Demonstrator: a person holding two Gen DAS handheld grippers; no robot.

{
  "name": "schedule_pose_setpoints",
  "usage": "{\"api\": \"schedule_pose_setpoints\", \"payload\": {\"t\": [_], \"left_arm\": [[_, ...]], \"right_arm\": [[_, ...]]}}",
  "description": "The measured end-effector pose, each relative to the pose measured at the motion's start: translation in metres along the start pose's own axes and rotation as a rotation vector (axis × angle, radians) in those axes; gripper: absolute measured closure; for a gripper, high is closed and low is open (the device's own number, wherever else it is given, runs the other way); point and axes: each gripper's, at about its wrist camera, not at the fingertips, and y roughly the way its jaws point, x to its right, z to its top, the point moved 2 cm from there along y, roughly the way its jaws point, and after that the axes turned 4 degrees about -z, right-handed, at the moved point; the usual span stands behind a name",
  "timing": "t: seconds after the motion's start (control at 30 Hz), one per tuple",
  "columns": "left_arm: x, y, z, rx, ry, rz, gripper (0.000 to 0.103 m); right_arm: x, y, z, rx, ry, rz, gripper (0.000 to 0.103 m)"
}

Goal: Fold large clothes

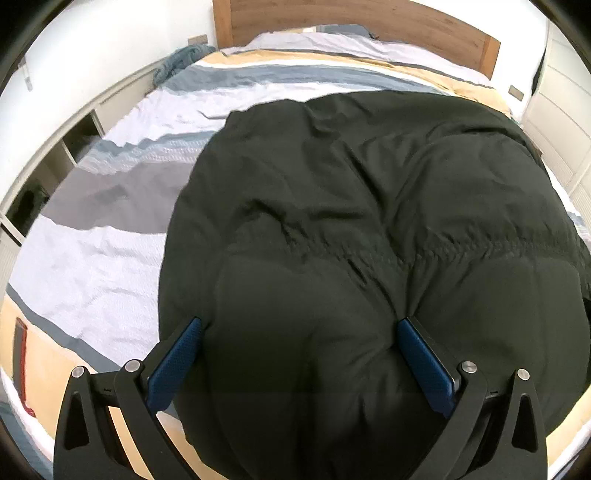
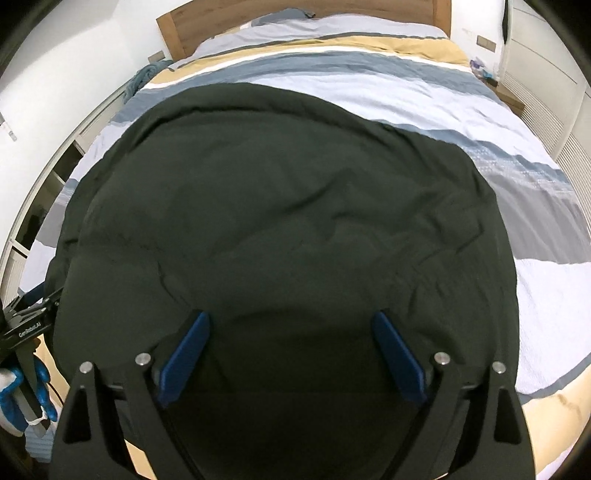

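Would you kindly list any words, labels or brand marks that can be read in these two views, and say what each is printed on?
"GenRobot.AI": white print on the black body of the left gripper, at the left edge of the right wrist view; small, so the reading is tentative.
No readable text on the dark green garment, the striped bedding or the headboard.

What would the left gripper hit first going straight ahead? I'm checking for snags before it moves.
Most likely the dark jacket: the open left gripper already has its puffy near edge between its fingers, so fabric comes first. Beyond lies the striped bedding. Depth is unclear.
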Motion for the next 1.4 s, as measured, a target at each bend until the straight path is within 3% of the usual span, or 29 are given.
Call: {"api": "schedule_pose_setpoints", "payload": {"t": [0.4,0.97,1.4], "left_arm": [[-0.005,-0.009,-0.009,0.001,0.005,-0.050,0.001],[-0.020,-0.031,-0.013,0.054,0.005,-0.032,0.001],[-0.052,-0.039,-0.013,0.074,-0.057,-0.025,0.001]], "right_arm": [[0.042,-0.001,-0.017,-0.029,0.042,-0.026,0.009],[0.122,-0.019,-0.022,-0.063,0.174,-0.153,0.009],[0.143,-0.018,-0.016,-0.053,0.288,-0.114,0.009]]}}
